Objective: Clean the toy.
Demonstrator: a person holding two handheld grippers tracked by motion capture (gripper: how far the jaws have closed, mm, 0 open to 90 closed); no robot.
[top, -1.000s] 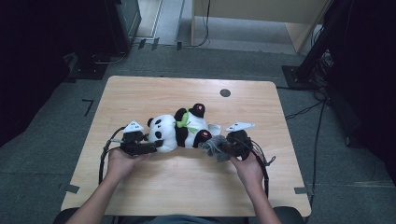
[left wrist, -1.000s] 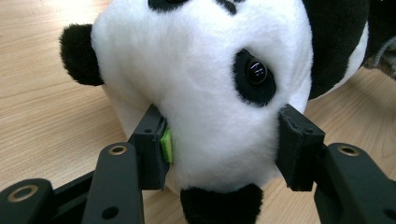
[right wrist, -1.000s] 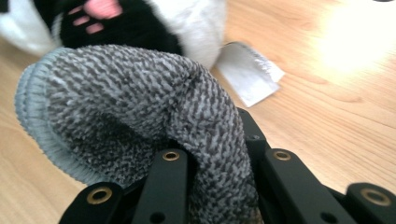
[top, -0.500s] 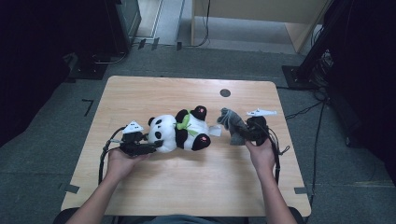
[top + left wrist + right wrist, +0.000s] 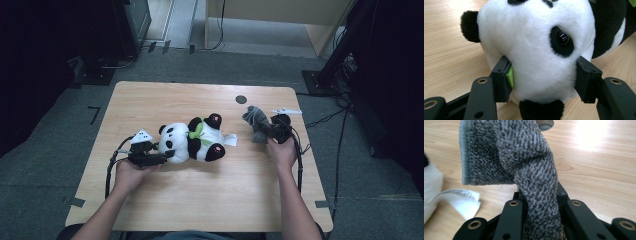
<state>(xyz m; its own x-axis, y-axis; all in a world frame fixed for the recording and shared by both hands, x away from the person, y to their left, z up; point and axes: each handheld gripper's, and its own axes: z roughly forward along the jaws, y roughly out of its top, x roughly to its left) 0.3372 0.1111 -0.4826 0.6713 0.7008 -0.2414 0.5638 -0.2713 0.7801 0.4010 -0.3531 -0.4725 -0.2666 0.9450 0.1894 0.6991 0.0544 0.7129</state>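
A black and white plush panda with a green neck ribbon lies on its side in the middle of the wooden table. My left gripper clamps the panda's head between its two jaws, one pad pressed into the white fur. To the right, my right gripper is shut on a grey knitted cloth, holding it just above the table. That cloth rises bunched out of the closed jaws. A white label on the panda lies at the left of the right gripper view.
A round dark cable hole sits in the table near the far edge, just beyond the cloth. Black cables trail from both grippers over the table's sides. Dark equipment stands on the floor around the table.
My right gripper has carried the grey cloth away from the panda, to the right and farther back. The left gripper has stayed on the panda's head.
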